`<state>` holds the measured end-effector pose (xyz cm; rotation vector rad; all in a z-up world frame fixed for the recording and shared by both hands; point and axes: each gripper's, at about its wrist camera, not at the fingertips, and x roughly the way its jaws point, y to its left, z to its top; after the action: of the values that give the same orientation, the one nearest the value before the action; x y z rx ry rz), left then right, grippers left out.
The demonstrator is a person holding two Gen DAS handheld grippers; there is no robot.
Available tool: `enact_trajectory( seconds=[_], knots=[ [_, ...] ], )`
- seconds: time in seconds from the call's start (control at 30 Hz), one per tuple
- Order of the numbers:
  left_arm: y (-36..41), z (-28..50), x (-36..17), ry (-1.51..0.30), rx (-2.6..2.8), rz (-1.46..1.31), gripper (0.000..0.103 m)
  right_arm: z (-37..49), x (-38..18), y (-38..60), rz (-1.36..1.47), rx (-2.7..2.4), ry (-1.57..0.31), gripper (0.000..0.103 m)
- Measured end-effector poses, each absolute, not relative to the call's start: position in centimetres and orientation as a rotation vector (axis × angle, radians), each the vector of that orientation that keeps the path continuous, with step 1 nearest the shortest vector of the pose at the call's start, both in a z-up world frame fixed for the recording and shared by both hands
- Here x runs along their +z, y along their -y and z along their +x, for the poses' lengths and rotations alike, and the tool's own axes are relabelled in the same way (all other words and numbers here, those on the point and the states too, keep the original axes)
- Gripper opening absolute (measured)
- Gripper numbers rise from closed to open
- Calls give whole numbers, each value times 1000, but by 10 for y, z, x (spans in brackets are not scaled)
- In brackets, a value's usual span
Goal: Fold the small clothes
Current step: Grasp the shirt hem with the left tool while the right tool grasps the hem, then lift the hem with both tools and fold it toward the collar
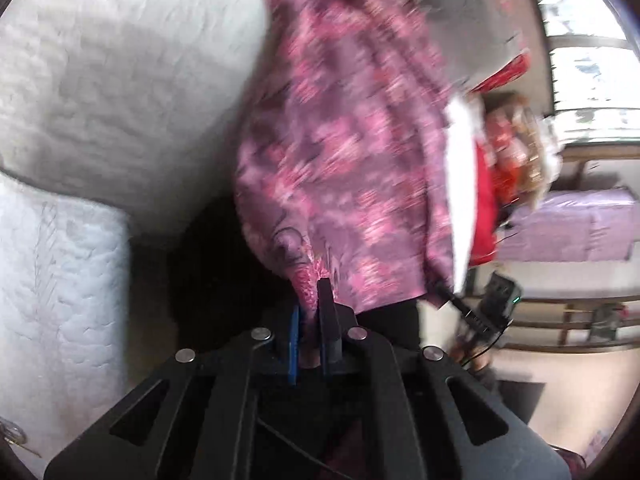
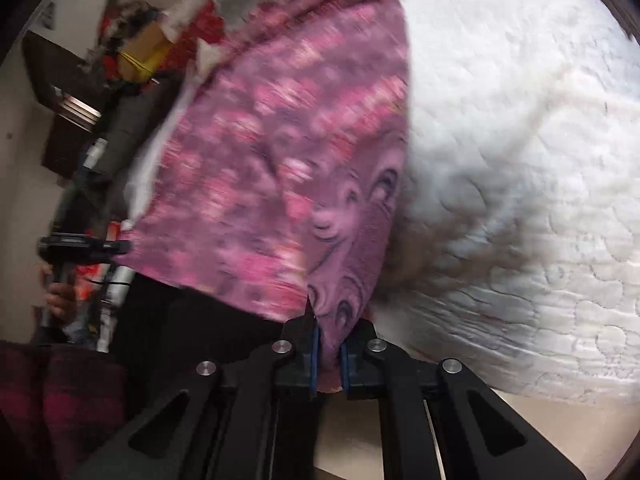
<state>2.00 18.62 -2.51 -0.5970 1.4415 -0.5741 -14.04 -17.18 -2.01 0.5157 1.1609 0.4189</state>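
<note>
A small pink and purple patterned garment point(image 1: 344, 128) hangs in the air, blurred by motion. My left gripper point(image 1: 311, 300) is shut on one edge of it. My right gripper point(image 2: 330, 344) is shut on another edge of the same garment point(image 2: 288, 168), with cloth bunched between its blue pads. The right gripper also shows in the left wrist view point(image 1: 480, 308) at the far side of the cloth, and the left gripper shows in the right wrist view point(image 2: 84, 246). The garment is stretched between the two, above a white quilted mattress point(image 1: 120, 92).
The white quilted mattress point(image 2: 520, 160) fills the side of both views. A person in red with dark trousers point(image 1: 484, 208) stands behind the cloth. A purple-covered bench point(image 1: 572, 224) and wooden rails are at the right. A dark cabinet point(image 2: 60, 120) stands at the left.
</note>
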Motion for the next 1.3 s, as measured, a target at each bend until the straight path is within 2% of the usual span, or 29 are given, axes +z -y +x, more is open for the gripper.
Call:
enact_trajectory(
  seconds=[0.23,0.53,0.77,1.3],
  knots=[
    [-205,36,14,-1258,-630,-801,5,-137,37,189,752,515,-905,7],
    [-225,87,20,-1158,-592,-953,5,-85,68,214,1002,515,-648,7],
    [-224,165,20,-1103,-548,-981,5,-8,65,232,1039,434,-617,6],
    [-174,391,-14,-1125,-376,-939,5,198,-3,270,1136,176,-622,6]
  ],
)
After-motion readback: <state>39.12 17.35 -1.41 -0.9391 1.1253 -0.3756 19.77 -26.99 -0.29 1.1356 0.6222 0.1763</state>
